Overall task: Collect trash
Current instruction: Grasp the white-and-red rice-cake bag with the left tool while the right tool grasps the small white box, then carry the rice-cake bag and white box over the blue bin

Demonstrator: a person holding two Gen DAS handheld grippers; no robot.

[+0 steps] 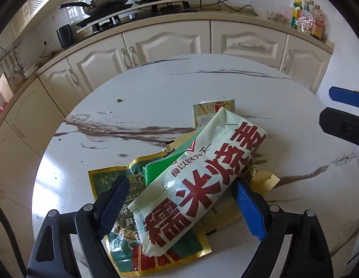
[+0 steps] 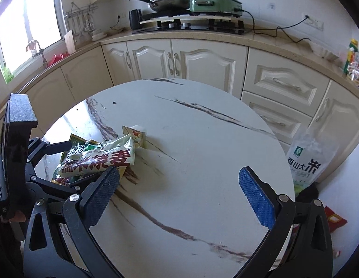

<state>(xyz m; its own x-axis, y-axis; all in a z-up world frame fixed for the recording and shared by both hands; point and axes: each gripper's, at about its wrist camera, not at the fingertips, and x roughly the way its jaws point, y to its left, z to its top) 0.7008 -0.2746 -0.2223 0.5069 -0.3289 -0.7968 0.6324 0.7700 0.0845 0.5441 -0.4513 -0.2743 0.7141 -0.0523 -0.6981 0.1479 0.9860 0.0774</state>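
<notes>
Left tongs [image 1: 183,205] standing wide, straddling the pale green wrapper [image 1: 198,183] with red lettering; pads flanking it, not visibly pressing. Wrapper lying on top of a loose pile: green-and-gold wrapper [image 1: 114,180] under the near-left pad, gold wrapper [image 1: 267,180] poking out past the right pad, small carton [image 1: 214,107] just beyond the far end, all on the marbled tabletop [image 1: 144,106]. Right tongs [image 2: 179,194] also standing wide, nothing between the pads, hovering over bare tabletop with the pile off to their left, near the left pad. Judging the step as closing on the top wrapper. Risks: crinkly, puffy film slipping out or folding instead of seating if closing too shallow; left pad sitting over the green-and-gold sheet, so possibly pinching two layers and dragging the lower one, or scattering the pile toward the tabletop rim; closing near one end of the long wrapper likely leaving it dangling and snagging the carton. Right tongs close to the pile, so possibly clashing with the left ones.
</notes>
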